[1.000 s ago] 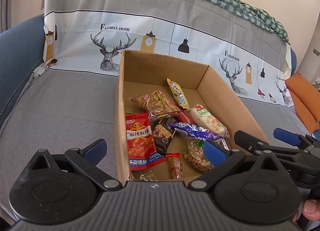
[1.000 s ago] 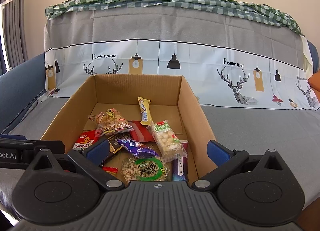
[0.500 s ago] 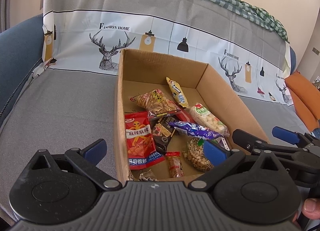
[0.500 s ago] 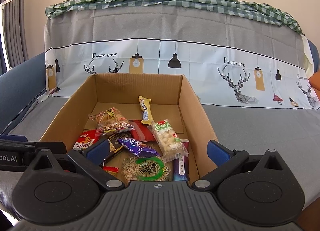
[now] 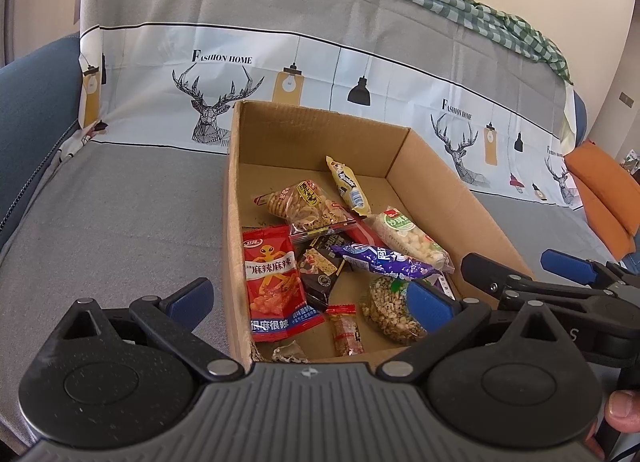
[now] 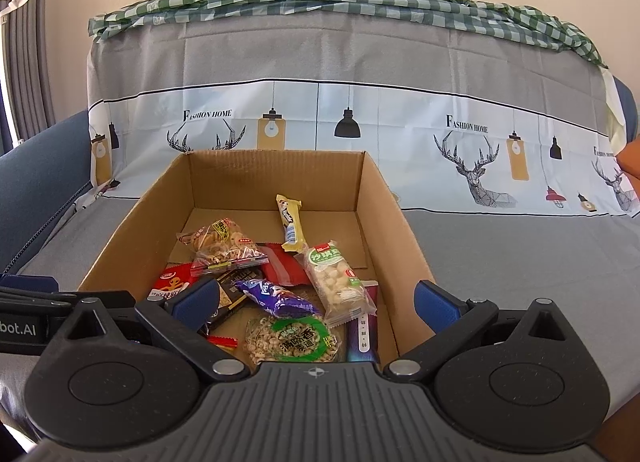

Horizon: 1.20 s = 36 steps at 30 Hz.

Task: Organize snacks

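On the grey printed sofa cover (image 6: pixel 500 262), my brown cardboard box (image 6: pixel 272 178) holds snack packets at 12 o'clock; both tongs, left (image 5: pixel 308 300) and right (image 6: pixel 316 302), hang spread, empty.

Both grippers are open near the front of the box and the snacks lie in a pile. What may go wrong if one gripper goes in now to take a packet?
1. The purple packet lies across the dark packet and touches the white puffed-rice packet; a grasp there may catch two.
2. The left gripper straddles the box wall, so one finger may strike the cardboard.
3. The right gripper is close beside it; they might collide.
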Each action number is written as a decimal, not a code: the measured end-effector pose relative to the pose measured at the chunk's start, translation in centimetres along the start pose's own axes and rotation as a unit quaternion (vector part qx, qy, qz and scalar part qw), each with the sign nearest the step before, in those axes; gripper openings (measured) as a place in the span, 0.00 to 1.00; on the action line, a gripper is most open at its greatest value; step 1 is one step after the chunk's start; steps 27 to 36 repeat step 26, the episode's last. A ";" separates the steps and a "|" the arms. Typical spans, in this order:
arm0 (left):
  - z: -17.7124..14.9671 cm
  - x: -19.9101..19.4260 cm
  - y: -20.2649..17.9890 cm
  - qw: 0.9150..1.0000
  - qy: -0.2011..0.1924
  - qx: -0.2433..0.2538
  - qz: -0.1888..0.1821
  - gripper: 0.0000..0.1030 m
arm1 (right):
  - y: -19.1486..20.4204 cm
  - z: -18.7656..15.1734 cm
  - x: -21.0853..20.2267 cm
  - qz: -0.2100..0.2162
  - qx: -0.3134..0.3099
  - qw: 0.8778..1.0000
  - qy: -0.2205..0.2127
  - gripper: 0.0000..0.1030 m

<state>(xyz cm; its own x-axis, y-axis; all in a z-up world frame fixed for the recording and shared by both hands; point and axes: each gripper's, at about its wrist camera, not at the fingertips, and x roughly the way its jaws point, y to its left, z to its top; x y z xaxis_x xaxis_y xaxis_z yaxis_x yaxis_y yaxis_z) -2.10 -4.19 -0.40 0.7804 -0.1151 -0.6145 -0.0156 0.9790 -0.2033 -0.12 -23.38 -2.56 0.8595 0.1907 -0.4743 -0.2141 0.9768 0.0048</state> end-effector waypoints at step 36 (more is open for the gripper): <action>0.1 -0.3 -0.8 0.999 -0.029 0.014 -0.008 1.00 | -1.2 0.9 -0.8 -0.001 0.033 0.999 -0.015 0.99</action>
